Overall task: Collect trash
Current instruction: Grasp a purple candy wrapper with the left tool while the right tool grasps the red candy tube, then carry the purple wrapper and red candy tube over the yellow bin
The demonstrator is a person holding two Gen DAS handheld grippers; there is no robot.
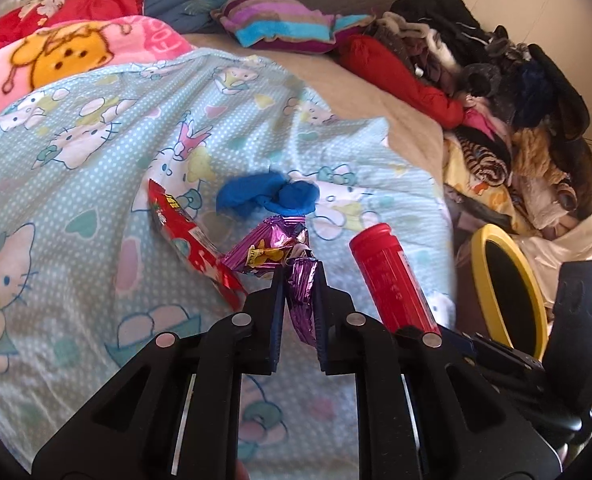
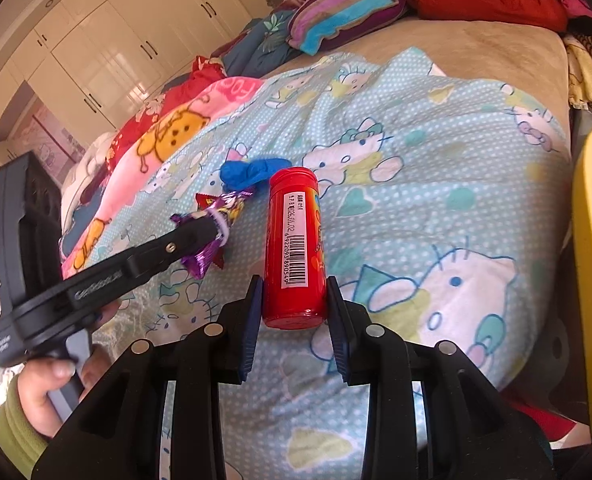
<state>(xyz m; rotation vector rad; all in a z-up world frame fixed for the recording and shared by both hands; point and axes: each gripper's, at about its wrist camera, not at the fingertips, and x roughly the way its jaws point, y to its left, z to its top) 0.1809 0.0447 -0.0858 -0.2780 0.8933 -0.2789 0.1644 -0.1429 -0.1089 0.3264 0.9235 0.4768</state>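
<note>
The purple wrapper is sitting pinched between the jaws of the left tool at lower centre of the left wrist view, lying on the cartoon-cat bedsheet. A red wrapper is lying just left of it, a blue crumpled piece above it, and a red tube to its right. A yellow-rimmed bin is standing at the right edge.

In the right wrist view, the right tool is gripping the red tube at centre, its jaws pressing both sides. The left tool is holding the purple wrapper at centre left, with the blue piece above.
</note>
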